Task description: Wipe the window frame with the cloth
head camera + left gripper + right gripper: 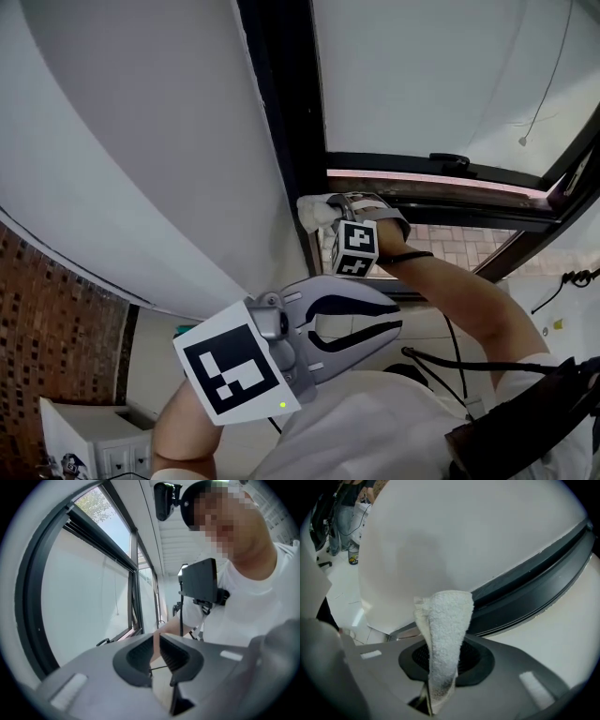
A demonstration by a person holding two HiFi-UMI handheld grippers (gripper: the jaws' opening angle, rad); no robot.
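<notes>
The cloth [445, 634] is white terry, folded into a narrow strip. It is clamped between the jaws of the right gripper [443, 656] and stands upright beyond the jaw tips. The part nearest the jaws shows grey soiling; the free end is clean and rounded.

The window frame [281, 112] is dark, with a long vertical member running beside a white wall [141, 141] and a horizontal member joining it lower down. In the head view, the cloth's free end lies at the wall-side edge of the vertical member, just below that junction. Contact with the frame cannot be confirmed.
</notes>
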